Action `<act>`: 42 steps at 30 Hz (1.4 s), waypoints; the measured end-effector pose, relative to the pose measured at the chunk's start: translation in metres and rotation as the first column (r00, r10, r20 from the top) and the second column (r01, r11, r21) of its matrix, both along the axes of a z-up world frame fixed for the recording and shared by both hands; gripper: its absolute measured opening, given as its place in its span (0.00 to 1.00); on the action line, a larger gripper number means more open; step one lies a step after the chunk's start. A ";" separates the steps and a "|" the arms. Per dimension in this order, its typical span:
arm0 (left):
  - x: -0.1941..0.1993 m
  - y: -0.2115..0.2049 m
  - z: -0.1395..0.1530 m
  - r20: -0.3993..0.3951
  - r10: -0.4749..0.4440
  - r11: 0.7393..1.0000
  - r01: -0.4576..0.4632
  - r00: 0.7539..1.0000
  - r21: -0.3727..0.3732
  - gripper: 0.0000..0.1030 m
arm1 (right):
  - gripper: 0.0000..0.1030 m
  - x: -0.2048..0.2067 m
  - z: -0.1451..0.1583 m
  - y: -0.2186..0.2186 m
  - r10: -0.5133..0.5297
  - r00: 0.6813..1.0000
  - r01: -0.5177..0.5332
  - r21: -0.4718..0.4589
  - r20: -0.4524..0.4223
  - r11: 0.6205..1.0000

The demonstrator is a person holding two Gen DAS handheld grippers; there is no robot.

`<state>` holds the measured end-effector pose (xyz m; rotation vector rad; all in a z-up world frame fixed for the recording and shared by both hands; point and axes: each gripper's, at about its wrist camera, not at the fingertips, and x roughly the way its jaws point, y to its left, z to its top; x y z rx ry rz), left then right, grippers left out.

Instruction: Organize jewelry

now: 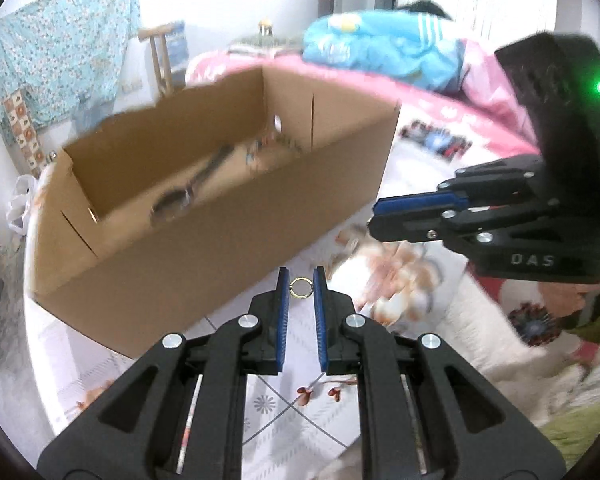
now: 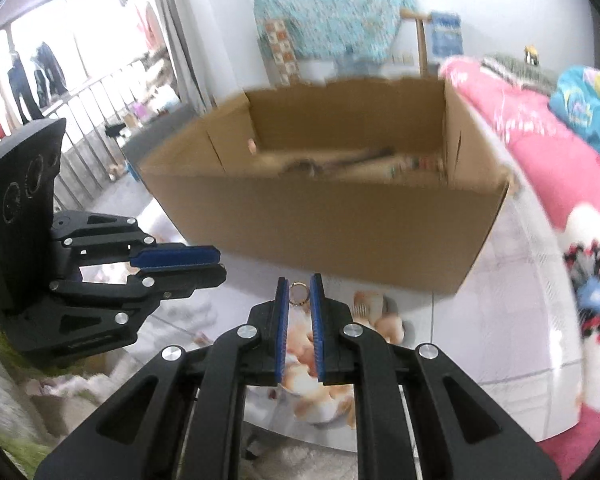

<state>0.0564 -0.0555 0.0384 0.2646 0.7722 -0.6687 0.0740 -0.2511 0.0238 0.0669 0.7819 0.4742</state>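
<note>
The left gripper pinches a small gold ring between its blue pads, just in front of the open cardboard box. The right gripper pinches a second ring the same way, also just in front of the box. Seen from the left wrist, the right gripper's body carries the letters "DAS". Inside the box lie blurred pieces, too smeared to tell apart. Behind the box sits pink bedding.
</note>
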 end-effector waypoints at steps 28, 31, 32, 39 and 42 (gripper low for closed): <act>0.133 0.044 0.004 -0.269 0.168 0.966 -0.213 0.948 -0.146 0.19 | 0.12 0.174 0.044 -0.014 0.060 0.985 -0.022 0.229 -0.163 0.973; 0.132 0.048 0.006 -0.263 0.175 0.964 -0.220 0.949 -0.150 0.19 | 0.12 0.174 0.044 -0.018 0.044 0.986 -0.006 0.230 -0.162 0.973; 0.131 0.049 0.007 -0.259 0.177 0.963 -0.222 0.950 -0.156 0.19 | 0.12 0.173 0.045 -0.019 0.041 0.986 -0.003 0.230 -0.160 0.973; 0.113 0.057 0.024 -0.178 0.175 0.959 -0.208 0.968 -0.191 0.19 | 0.12 0.146 0.066 -0.038 0.007 0.997 0.013 0.254 -0.080 0.967; 0.099 0.060 0.032 -0.142 0.168 0.960 -0.195 0.975 -0.203 0.19 | 0.12 0.124 0.077 -0.050 -0.011 0.999 0.019 0.265 -0.034 0.964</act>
